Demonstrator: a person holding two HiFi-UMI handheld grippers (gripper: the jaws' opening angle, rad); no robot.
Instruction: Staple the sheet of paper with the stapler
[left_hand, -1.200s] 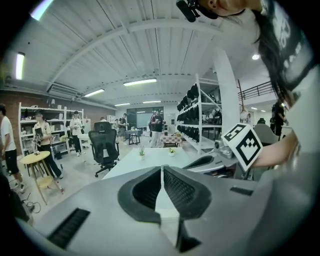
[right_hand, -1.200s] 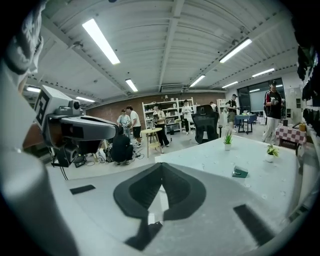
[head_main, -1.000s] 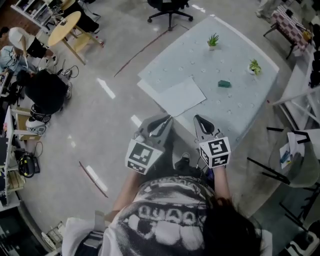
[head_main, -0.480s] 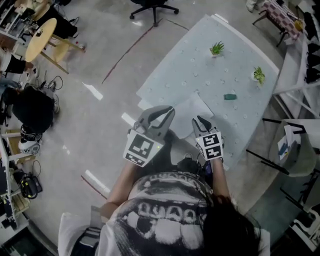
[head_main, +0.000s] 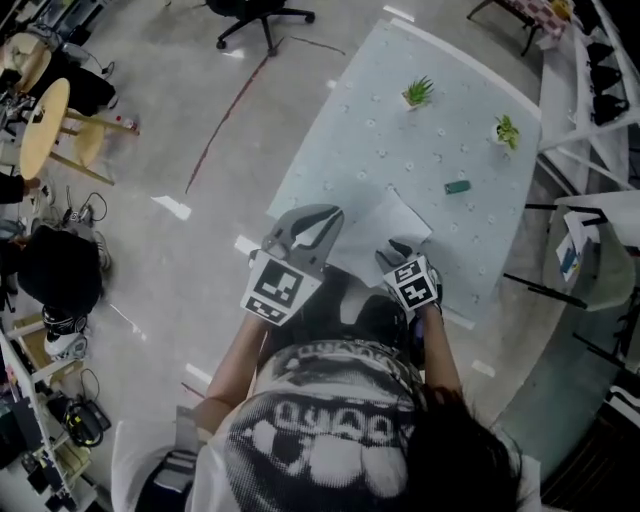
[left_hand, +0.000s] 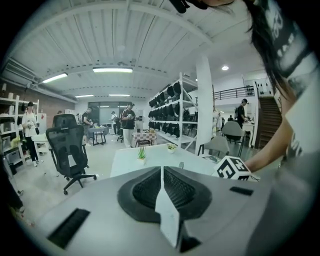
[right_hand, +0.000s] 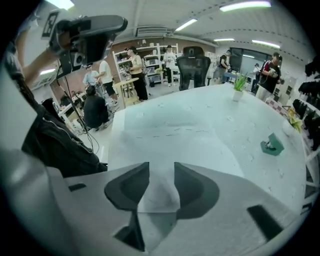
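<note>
**A:** Where was the sheet of paper (head_main: 392, 220) at that point?

**B:** It lay flat on the pale table (head_main: 455, 95), at the end nearest the person, with nothing touching it. The green stapler (head_main: 457, 186) sat well apart from it, farther in toward the right edge and near one of the two small potted plants (head_main: 508, 131).

**A:** And the tools?

**B:** The right gripper (right_hand: 161, 169) hung tilted down over the near part of the sheet. Its jaws had just been opening and stood wide. Only the paper's surface showed below the gap, and nothing was pinched. The left gripper (left_hand: 162, 172) was up off the table to the left, with its jaws pressed together on nothing.

**A:** How would you expect the paper to behave?

**B:** I'd judge it light and limp. It lay flush on a smooth top, so it would be hard to nip from above. A corner or the near edge looked the best place to take it, though I couldn't tell whether it overhung the table. Pinched hard, it would crease.

**A:** The stapler?

**B:** It looked small, rigid and probably light enough to skid when pushed. I'd take it across the sides of its body and leave the mouth free for the sheet's corner.
</note>
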